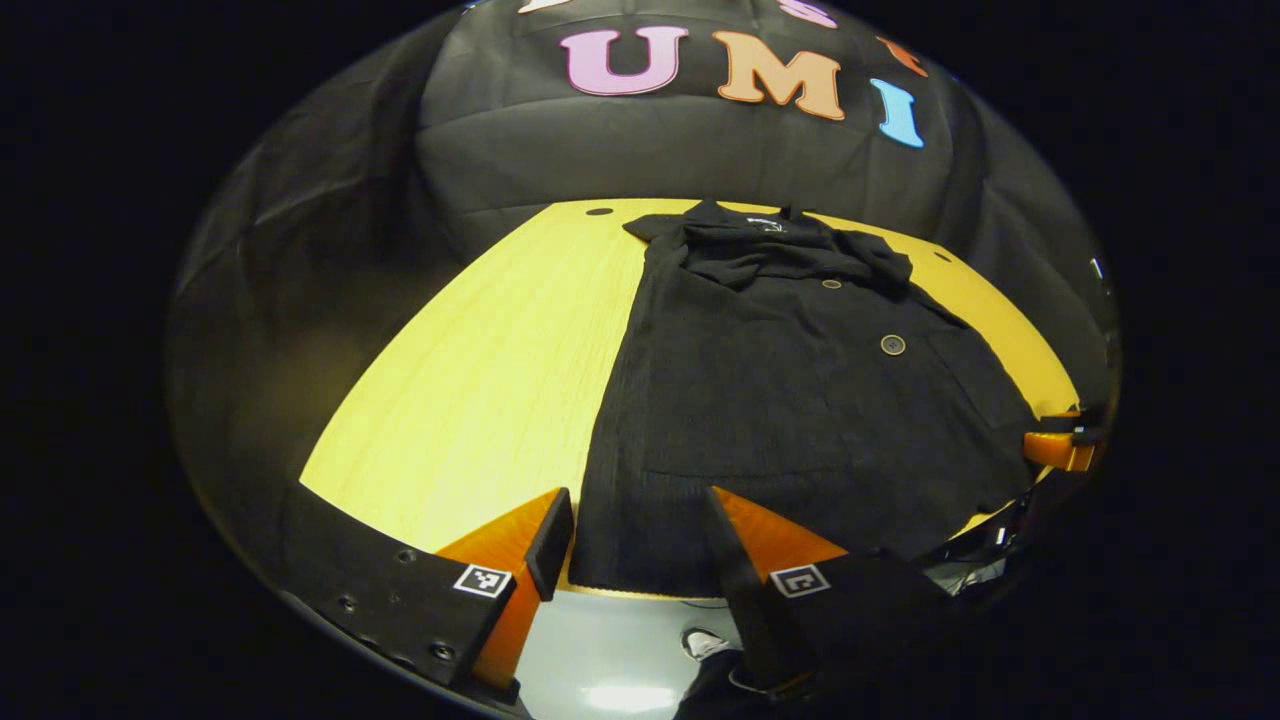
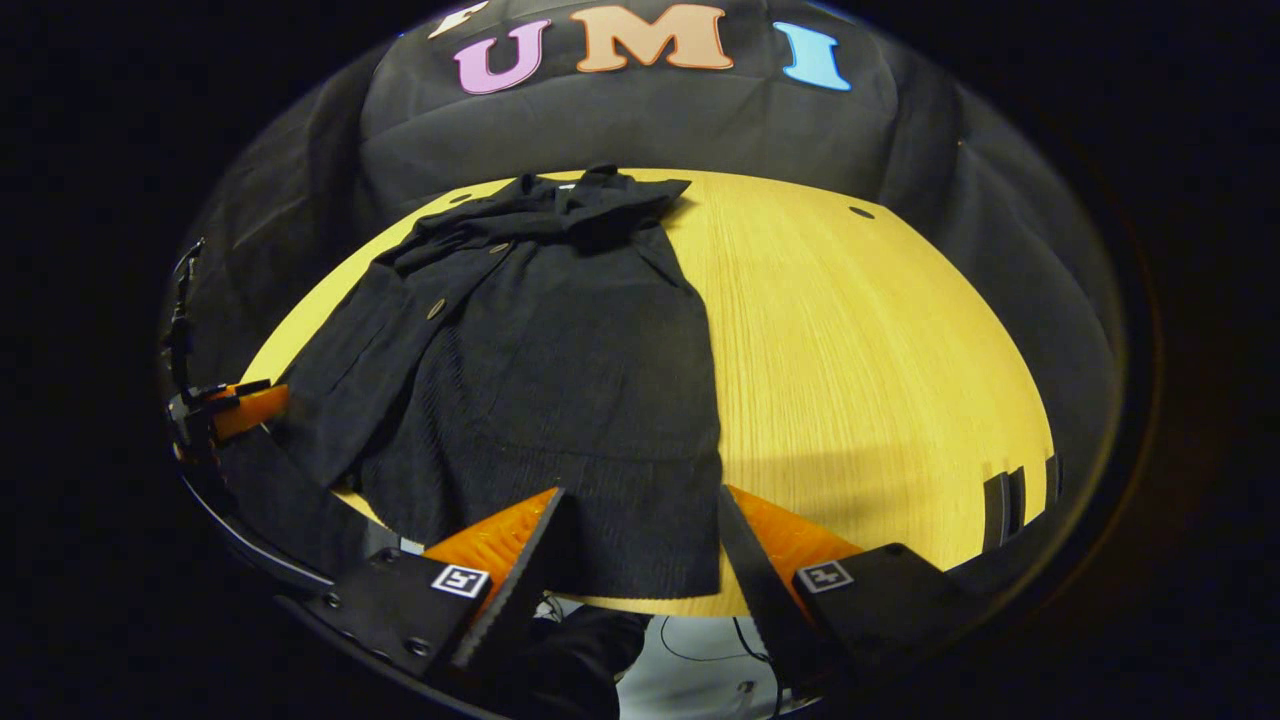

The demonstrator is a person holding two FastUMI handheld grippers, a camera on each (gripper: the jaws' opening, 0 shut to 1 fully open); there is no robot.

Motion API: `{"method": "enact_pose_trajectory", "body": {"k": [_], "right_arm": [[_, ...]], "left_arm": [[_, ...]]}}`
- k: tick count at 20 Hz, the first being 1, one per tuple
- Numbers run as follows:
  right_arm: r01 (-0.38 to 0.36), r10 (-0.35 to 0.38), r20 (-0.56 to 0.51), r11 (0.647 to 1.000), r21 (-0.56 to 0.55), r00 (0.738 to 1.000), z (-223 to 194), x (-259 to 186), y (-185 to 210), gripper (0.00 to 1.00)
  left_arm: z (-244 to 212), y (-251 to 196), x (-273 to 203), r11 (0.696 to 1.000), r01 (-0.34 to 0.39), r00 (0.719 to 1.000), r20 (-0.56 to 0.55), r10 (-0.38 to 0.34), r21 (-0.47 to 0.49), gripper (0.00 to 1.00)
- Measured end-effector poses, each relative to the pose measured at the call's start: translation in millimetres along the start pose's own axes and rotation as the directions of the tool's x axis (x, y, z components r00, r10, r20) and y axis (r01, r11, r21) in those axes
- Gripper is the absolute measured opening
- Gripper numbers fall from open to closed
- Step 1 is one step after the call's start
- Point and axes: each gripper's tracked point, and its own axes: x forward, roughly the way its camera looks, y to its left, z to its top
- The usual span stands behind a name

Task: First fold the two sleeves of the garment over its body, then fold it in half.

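Garment: a black buttoned cardigan (image 1: 790, 400) lies flat on the yellow wooden table (image 1: 480, 380), collar toward the booth wall, hem at the near edge.
Sleeves: both appear folded in; bunched dark fabric lies across the chest just below the collar (image 2: 590, 205), and the outline is a plain narrow rectangle.
Left gripper (image 1: 640, 540): jaws wide apart, straddling the hem's left corner, not closed on it.
Right gripper (image 2: 640, 545): jaws wide apart, straddling the hem's right corner (image 2: 690, 570), holding nothing.
Done: the sleeve folds, as far as I can judge.
Left: the fold in half; the hem is not yet gripped or lifted toward the collar.
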Motion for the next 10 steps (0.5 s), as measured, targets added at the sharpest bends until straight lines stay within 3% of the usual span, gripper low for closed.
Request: {"method": "enact_pose_trajectory", "body": {"k": [2,5,6,8,10], "right_arm": [[-0.023,0.023,-0.005,1.0,-0.011,1.0,1,2,7,0.68],[-0.06,0.06,0.007,0.998,-0.019,0.998,2,4,18,0.27],[-0.067,0.067,0.002,0.998,-0.012,0.998,1,5,18,0.13],[-0.089,0.089,-0.003,0.996,0.023,0.996,2,5,19,0.05],[-0.114,0.115,-0.017,0.993,0.036,0.993,4,5,20,0.04]], "left_arm": [[0,-11,2,0.999,0.039,0.999,0.015,-0.039,0.023,0.67],[5,-21,6,0.997,0.072,0.997,0.032,-0.072,-0.017,0.14],[5,-20,6,0.996,0.07,0.997,0.032,-0.068,-0.053,0.05],[4,-20,5,0.991,0.088,0.996,0.01,-0.088,-0.097,0.0],[6,-21,6,0.984,0.116,0.993,-0.012,-0.119,-0.135,0.0]]}}
